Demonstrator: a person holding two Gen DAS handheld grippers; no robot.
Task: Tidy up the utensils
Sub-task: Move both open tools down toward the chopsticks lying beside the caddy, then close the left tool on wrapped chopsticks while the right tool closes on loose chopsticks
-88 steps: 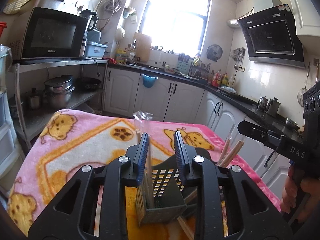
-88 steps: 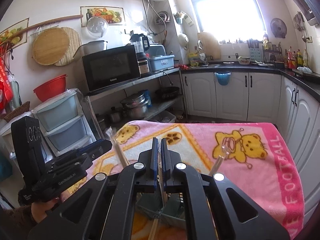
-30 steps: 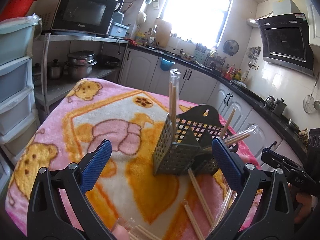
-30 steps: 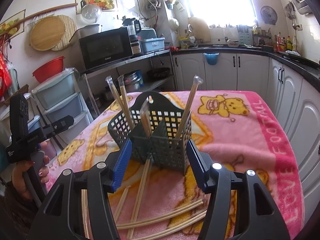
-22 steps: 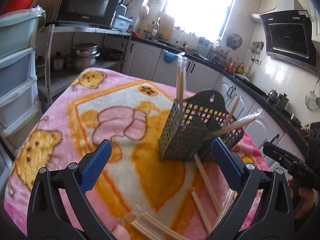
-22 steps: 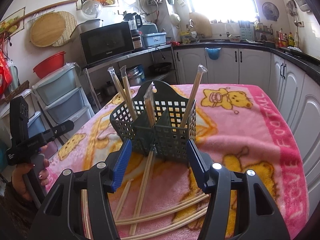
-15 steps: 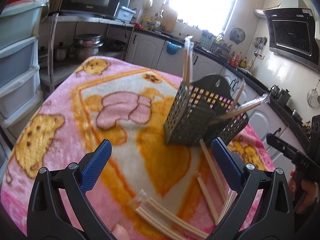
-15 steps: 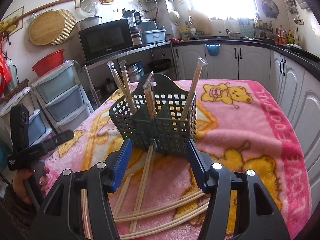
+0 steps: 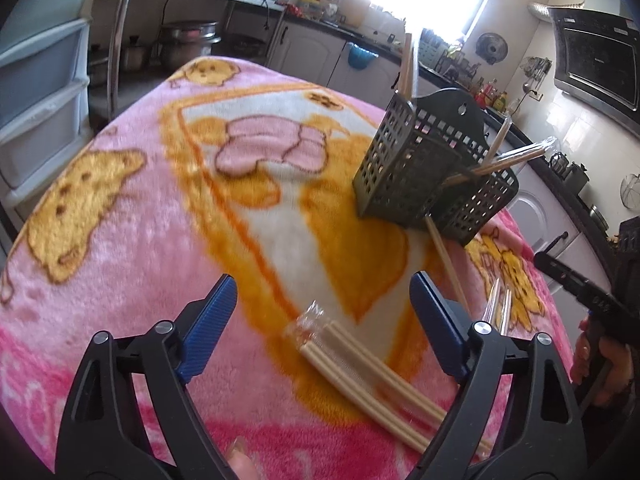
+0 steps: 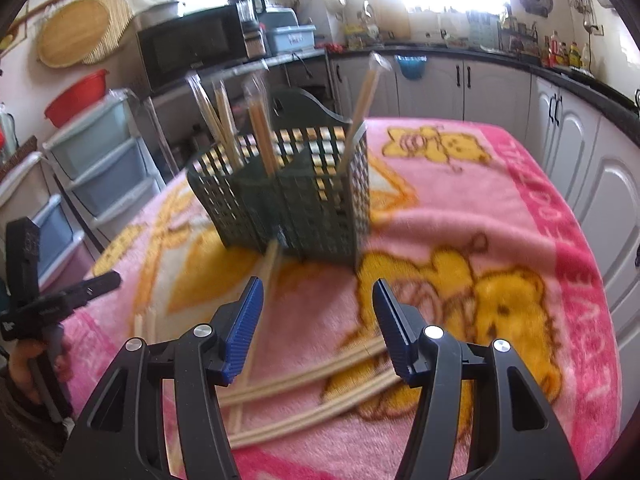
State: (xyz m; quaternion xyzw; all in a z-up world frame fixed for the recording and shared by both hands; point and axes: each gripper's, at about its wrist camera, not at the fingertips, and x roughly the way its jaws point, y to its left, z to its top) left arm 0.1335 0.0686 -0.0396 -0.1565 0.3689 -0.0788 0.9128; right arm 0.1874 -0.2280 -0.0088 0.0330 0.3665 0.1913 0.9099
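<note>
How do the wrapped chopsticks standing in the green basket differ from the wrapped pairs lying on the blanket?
Basket chopsticks stand upright or leaning inside the green basket; blanket pairs lie flat and loose on the blanket. The basket ones are already sorted; the blanket ones are not. Both are pale sticks in clear sleeves.

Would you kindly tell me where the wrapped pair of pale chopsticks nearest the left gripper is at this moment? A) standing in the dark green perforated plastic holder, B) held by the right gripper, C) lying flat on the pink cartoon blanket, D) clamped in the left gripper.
C: the wrapped pair of pale chopsticks lies flat on the pink cartoon blanket, between the wide-open fingers of the left gripper, apart from the dark green perforated plastic holder.
</note>
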